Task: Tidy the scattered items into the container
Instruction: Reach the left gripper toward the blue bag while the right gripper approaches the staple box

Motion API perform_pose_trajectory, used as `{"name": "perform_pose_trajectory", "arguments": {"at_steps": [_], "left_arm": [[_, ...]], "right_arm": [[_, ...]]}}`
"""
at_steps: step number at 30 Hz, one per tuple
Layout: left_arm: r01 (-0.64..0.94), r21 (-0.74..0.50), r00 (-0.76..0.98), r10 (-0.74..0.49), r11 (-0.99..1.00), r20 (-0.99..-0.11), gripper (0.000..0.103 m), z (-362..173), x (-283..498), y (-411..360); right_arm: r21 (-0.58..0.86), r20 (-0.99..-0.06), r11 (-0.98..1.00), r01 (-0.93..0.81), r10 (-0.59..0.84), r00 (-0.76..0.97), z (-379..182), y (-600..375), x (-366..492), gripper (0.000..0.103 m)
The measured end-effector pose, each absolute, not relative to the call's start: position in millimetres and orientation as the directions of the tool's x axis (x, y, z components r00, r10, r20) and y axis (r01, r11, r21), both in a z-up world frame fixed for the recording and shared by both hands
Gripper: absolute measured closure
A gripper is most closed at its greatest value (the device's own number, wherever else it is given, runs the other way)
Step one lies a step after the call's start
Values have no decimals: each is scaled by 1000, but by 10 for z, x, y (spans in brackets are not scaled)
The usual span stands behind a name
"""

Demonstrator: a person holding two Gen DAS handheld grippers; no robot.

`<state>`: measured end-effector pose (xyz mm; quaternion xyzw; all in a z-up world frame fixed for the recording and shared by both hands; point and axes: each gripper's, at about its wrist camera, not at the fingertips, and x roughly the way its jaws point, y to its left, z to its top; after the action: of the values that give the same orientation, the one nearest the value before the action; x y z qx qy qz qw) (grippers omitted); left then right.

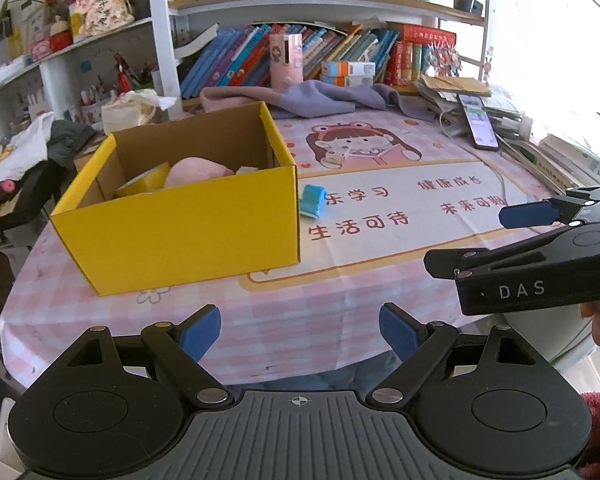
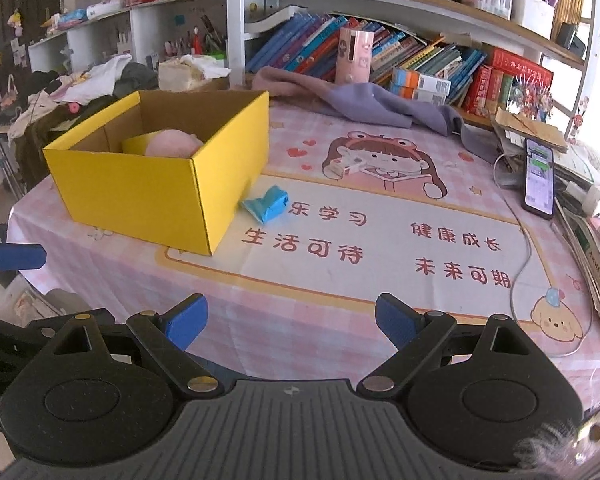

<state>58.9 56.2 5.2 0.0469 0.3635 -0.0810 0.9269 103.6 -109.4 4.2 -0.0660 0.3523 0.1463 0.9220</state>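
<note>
A yellow cardboard box (image 1: 180,232) (image 2: 132,196) stands open on the pink table mat, left of centre. Inside it lie a pink soft item (image 1: 198,172) (image 2: 172,142) and a yellow piece. A small blue toy (image 1: 311,200) (image 2: 266,204) lies on the mat just right of the box. Farther back, a small white item (image 1: 332,159) (image 2: 346,166) rests on the cartoon girl print. My left gripper (image 1: 300,332) hovers open and empty over the near table edge. My right gripper (image 2: 292,320) (image 1: 476,240) is open and empty too, to the right of the left one.
A phone (image 1: 478,122) (image 2: 538,176) with a cable lies at the right, beside stacked papers (image 2: 592,264). A purple cloth (image 1: 320,98) (image 2: 372,100) and a pink canister (image 1: 286,60) sit at the back before rows of books. Clothes are piled left of the table.
</note>
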Motion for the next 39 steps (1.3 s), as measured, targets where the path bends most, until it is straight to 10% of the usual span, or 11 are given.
{"name": "perform_pose_trajectory", "arguments": {"at_steps": [29, 39], "left_arm": [[293, 74, 714, -166, 953, -680, 16, -20, 1501, -269], [180, 86, 702, -67, 980, -709, 37, -131, 2072, -510]], "right_arm": [[-16, -693, 957, -290, 198, 693, -5, -1720, 2044, 14], [-1, -699, 930, -368, 262, 665, 1, -1947, 2767, 15]]}}
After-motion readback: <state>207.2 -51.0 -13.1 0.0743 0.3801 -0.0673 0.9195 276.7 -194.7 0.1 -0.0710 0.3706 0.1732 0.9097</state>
